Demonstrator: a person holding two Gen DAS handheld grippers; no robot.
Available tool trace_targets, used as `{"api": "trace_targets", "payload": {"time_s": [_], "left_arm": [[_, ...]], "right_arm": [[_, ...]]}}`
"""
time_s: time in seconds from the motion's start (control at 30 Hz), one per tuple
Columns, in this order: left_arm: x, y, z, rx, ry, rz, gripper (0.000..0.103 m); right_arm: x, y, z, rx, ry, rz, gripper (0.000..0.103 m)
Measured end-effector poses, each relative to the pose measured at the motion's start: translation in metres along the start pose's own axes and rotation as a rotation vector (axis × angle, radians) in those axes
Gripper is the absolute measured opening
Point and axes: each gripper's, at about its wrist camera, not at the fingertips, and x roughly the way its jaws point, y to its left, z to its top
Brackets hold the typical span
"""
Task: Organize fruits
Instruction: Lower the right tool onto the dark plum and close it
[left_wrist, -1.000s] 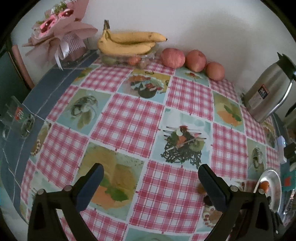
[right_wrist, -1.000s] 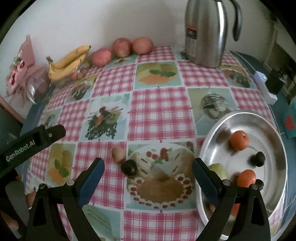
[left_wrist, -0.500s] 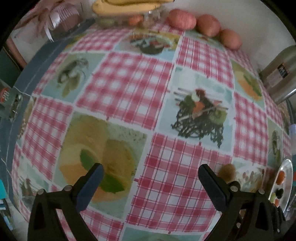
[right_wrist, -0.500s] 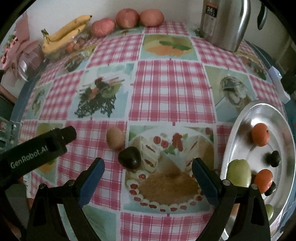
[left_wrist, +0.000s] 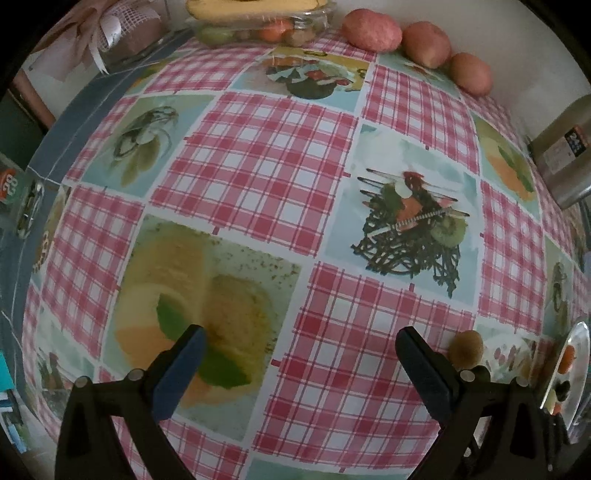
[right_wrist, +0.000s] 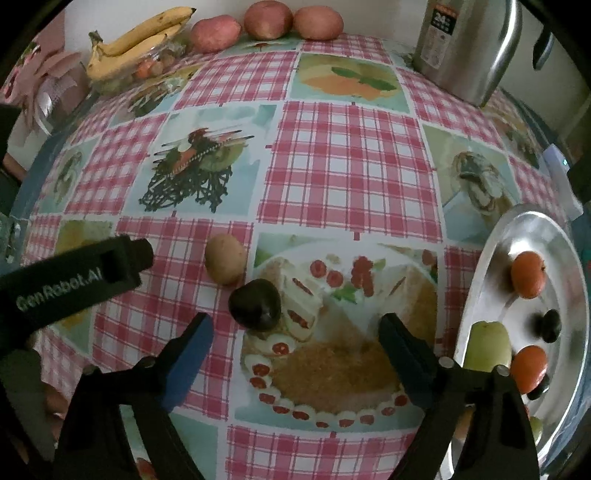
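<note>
A dark plum (right_wrist: 255, 304) and a brown kiwi (right_wrist: 225, 264) lie loose on the checked tablecloth. My right gripper (right_wrist: 295, 343) is open and empty, just in front of the plum, which sits between its jaws and a little to the left. A metal plate (right_wrist: 491, 254) at the right holds oranges (right_wrist: 528, 274), a green fruit (right_wrist: 487, 345) and dark plums (right_wrist: 551, 325). My left gripper (left_wrist: 299, 350) is open and empty over bare cloth; the kiwi (left_wrist: 466, 347) lies just right of its right finger. The left gripper's body (right_wrist: 74, 277) shows at the left of the right wrist view.
Bananas (right_wrist: 136, 40) on a clear box of small fruits (left_wrist: 258, 31) and three red apples (right_wrist: 267, 18) stand along the far wall. A steel thermos (right_wrist: 465, 48) stands at the far right. A pink bouquet (right_wrist: 48, 74) is at the far left.
Both grippers have moved lower and closer to the table. The plum and kiwi now appear larger and nearer to the right gripper. Both stay open.
</note>
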Motion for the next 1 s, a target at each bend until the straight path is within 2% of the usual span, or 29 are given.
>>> {"api": "trace_targets", "payload": {"time_s": [0.2,0.3,0.37,0.43,0.5,0.63,1.0], "left_arm": [[-0.001,-0.003,0.002,0.012,0.001,-0.01,0.103],[0.0,-0.005,0.002,0.014,-0.001,-0.015,0.103],[-0.002,-0.006,0.002,0.012,-0.006,-0.022,0.103],[-0.005,-0.007,0.002,0.013,-0.013,-0.026,0.103],[-0.007,-0.007,0.002,0.014,-0.018,-0.027,0.103],[-0.01,-0.009,0.002,0.016,-0.024,-0.034,0.103],[-0.014,-0.013,0.001,0.009,-0.022,-0.059,0.103]], "right_arm": [[-0.004,0.007,0.002,-0.036,-0.025,0.004,0.063],[-0.004,0.007,0.003,-0.035,-0.026,0.011,0.059],[-0.007,0.005,0.004,-0.03,-0.029,0.034,0.054],[-0.008,0.006,0.005,-0.027,-0.031,0.06,0.043],[-0.008,0.009,0.006,-0.035,-0.031,0.063,0.042],[-0.007,0.008,0.009,-0.032,-0.031,0.105,0.028],[-0.008,0.004,0.008,-0.016,-0.034,0.136,0.026]]}}
